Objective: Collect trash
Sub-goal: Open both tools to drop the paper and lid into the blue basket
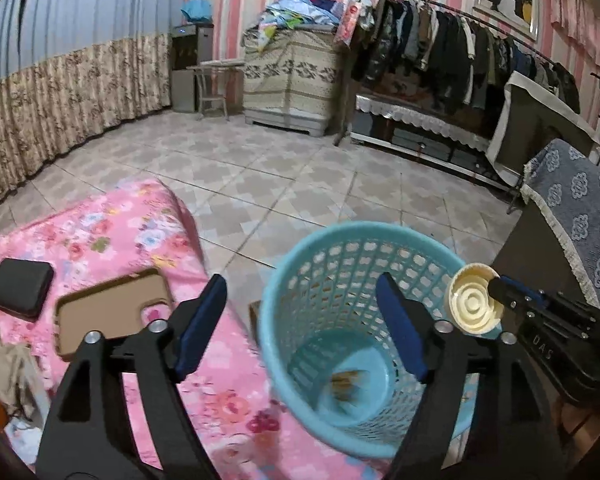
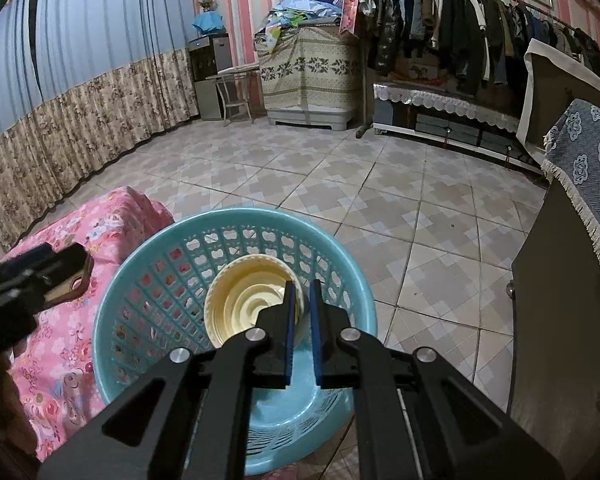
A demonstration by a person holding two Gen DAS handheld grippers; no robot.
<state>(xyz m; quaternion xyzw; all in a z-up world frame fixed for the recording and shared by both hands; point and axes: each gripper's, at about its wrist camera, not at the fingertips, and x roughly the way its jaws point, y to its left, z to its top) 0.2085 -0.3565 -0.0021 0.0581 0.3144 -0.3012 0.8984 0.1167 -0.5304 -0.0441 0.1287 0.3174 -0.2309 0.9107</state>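
A light blue plastic mesh basket [image 1: 340,236] stands on the floor beside the bed, with a small brown scrap [image 1: 348,382] lying on its bottom. My left gripper [image 1: 302,322] hangs open over the basket's mouth with nothing between its blue pads. My right gripper [image 2: 302,300] is shut on the rim of a cream round lid [image 2: 248,300], which it holds above the basket [image 2: 140,248]. In the left wrist view the lid [image 1: 474,304] and the right gripper [image 1: 496,286] sit over the basket's right rim. In the right wrist view the left gripper [image 2: 66,264] shows at the left edge.
A pink floral bed cover [image 1: 112,232] lies left of the basket, carrying a black case [image 1: 20,292] and a brown phone cover [image 1: 108,312]. A dark cabinet under a blue patterned cloth [image 1: 580,216] stands close on the right. Tiled floor [image 2: 380,200] stretches toward a clothes rack [image 2: 460,20].
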